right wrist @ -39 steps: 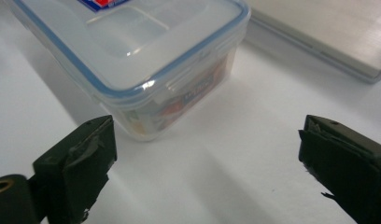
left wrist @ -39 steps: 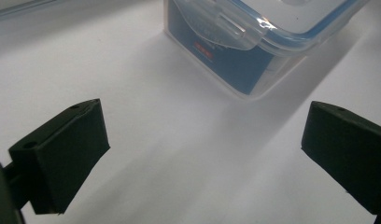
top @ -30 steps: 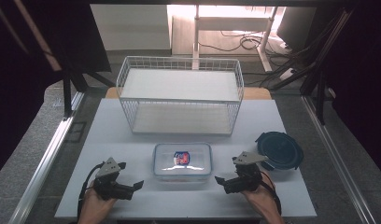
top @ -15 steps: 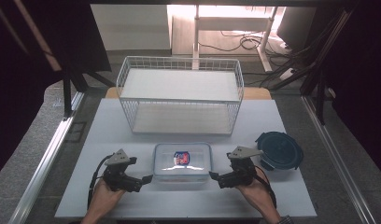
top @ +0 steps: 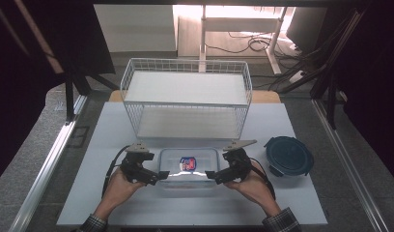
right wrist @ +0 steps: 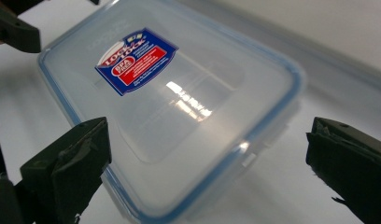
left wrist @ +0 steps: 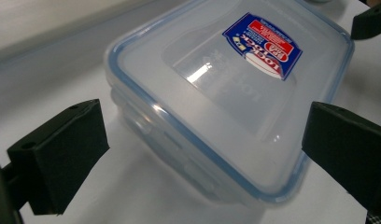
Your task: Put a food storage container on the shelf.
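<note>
Clear lidded box (top: 188, 166) sits near table (top: 108, 130) edge, in front of wire basket (top: 185, 96). Left gripper (top: 156, 177) and right gripper (top: 210, 175) flank its short ends, jaws spread. Judgement: close evenly on both ends below lid rim, keep level to avoid slip.

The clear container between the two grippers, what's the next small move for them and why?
Probably ease both grippers a little further in and close them on the short ends of the clear container. The left gripper and right gripper sit open at opposite ends, jaws spread to either side of its corners but apparently not yet gripping. Its lid looks seated, so it could then be lifted level.
</note>
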The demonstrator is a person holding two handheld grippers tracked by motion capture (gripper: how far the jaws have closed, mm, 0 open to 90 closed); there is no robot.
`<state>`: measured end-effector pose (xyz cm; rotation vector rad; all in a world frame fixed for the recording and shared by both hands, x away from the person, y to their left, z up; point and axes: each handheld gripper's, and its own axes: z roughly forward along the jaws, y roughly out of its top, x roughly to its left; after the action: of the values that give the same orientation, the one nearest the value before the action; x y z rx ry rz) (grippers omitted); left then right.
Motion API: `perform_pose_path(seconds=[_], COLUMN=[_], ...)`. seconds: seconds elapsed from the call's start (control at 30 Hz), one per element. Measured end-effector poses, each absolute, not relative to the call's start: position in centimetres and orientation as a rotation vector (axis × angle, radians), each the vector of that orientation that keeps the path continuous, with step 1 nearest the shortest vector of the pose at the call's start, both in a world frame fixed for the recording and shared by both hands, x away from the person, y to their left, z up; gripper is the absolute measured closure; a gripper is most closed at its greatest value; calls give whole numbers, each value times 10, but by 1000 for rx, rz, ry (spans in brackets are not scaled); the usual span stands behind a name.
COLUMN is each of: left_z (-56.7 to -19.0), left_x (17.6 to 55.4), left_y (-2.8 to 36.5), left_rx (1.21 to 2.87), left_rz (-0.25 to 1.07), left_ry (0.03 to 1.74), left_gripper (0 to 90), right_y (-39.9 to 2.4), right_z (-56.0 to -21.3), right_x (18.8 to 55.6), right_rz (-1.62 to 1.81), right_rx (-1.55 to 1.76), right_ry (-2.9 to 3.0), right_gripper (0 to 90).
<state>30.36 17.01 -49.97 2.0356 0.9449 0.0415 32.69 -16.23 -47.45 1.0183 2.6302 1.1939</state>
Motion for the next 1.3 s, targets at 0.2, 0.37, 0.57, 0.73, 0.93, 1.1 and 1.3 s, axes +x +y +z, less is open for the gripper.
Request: perform_pose_path(seconds=[0.2,0.37,0.57,0.73,0.93,1.1,1.3], left_z=[-521,-522,-514,-509,-508,-510,-511], left_x=[317,313,299,282,264,262,263], left_y=[168,172,183,191,194,196,196], left_rx=[1988,1965,1960,1916,1860,1836,1815], left_rz=[-205,-247,-224,-204,-171,-183,-187], left_ry=[954,986,966,977,964,964,977], left_gripper=[0,25,209,422,502,517,518], right_y=[-160,-160,-175,-187,-196,-199,-200], right_z=[-492,-500,-490,-478,-476,-479,-482], right_x=[339,338,332,318,305,304,305], right_rz=[1233,1280,1327,1377,1430,1469,1497], right_rx=[1165,1264,1267,1281,1259,1255,1297], right_ry=[2691,2752,2728,2679,2676,2669,2661], right_gripper=[0,0,234,439,511,515,519])
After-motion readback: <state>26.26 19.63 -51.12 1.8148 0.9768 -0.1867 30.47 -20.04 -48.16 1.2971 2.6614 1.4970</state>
